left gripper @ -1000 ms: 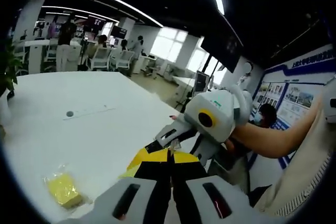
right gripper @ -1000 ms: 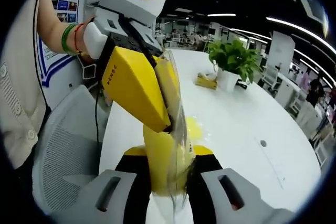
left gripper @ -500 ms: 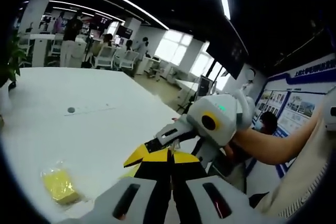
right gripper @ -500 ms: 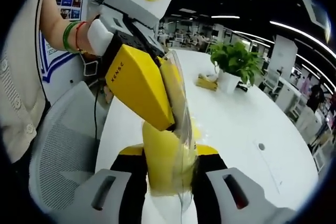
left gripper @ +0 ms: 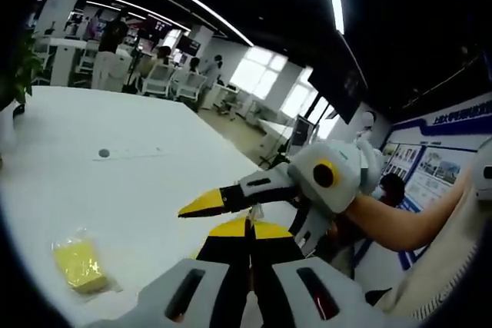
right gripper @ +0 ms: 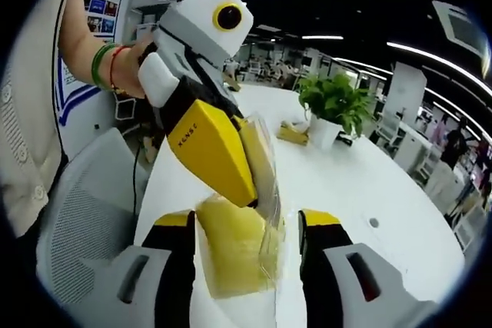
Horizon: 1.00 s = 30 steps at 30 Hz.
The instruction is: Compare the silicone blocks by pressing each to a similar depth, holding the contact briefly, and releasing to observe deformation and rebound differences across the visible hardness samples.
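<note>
Silicone block, the loose yellow 1 in its clear wrapper, lies on the white surface low and to the left in the left gripper view, well apart from both grippers. In that view my left gripper has its jaws pressed together, seemingly on the clear film whose edge I see at their tips. The right gripper comes in from the right with its yellow tip pointing over the surface.

In the right gripper view, a 2nd silicone block in a clear bag hangs between my right gripper's jaws, which stand wide, clear of its sides. The left gripper comes down from above and pinches the bag at the block's top. A potted plant stands farther along the surface.

To do this step well, I judge I should hold the bag steady with the left, centre the block between the right jaws, close slowly to a modest depth, pause, then open fully and watch the rebound.
</note>
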### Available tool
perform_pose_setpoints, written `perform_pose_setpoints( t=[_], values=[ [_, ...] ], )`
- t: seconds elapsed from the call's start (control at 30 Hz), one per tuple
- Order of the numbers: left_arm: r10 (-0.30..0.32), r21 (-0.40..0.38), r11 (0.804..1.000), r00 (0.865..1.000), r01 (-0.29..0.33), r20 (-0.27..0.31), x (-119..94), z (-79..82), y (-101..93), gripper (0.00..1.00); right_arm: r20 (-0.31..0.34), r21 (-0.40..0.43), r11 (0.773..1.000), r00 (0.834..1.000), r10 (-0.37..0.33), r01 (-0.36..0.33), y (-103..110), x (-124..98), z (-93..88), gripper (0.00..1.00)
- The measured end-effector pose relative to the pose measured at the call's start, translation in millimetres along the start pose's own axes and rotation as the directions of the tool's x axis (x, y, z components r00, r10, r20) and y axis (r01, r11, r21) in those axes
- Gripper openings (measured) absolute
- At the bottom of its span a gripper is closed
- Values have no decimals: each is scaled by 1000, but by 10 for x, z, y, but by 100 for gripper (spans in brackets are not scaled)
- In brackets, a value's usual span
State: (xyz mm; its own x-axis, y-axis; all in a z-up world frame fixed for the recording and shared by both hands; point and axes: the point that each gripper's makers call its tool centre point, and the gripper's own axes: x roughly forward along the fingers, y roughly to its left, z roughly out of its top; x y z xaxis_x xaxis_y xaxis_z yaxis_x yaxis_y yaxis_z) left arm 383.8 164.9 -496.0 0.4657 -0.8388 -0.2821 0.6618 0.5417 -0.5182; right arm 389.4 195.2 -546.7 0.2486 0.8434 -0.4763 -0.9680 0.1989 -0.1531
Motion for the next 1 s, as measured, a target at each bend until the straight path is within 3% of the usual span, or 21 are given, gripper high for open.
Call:
perform_pose_setpoints(
  t=[0.13, 0.43, 0.53, 0.7, 0.8, 0.93, 1.0],
  values=[
    [-1, 0, 1000, 1000, 1, -18, 37, -72, 1, 0, 8, 47, 998, 999, -47, 47, -53, -123, -49, 67],
    [4, -32, 999, 1000, -5, -26, 97, -142, 62, 0, 28, 135, 978, 986, -161, 156, -84, -435, -195, 74],
    [3, -50, 999, 1000, -4, -18, 109, -143, 79, 0, 77, 202, 956, 969, -233, 214, -100, -563, -197, 78],
    [16, -65, 998, 1000, -17, -12, 133, -160, 123, 0, 80, 268, 919, 944, -321, 290, -34, -725, -309, 87],
    [26, -85, 996, 1000, -26, -3, 149, -177, 182, 0, 88, 312, 890, 923, -374, 331, 22, -804, -383, 85],
    [52, -133, 990, 998, -48, 25, 170, -221, 313, 0, 78, 302, 869, 899, -431, 391, 161, -872, -524, 86],
    [74, -143, 987, 997, -69, 32, 186, -254, 394, 0, 51, 342, 850, 896, -442, 400, 265, -899, -641, 83]
  ],
)
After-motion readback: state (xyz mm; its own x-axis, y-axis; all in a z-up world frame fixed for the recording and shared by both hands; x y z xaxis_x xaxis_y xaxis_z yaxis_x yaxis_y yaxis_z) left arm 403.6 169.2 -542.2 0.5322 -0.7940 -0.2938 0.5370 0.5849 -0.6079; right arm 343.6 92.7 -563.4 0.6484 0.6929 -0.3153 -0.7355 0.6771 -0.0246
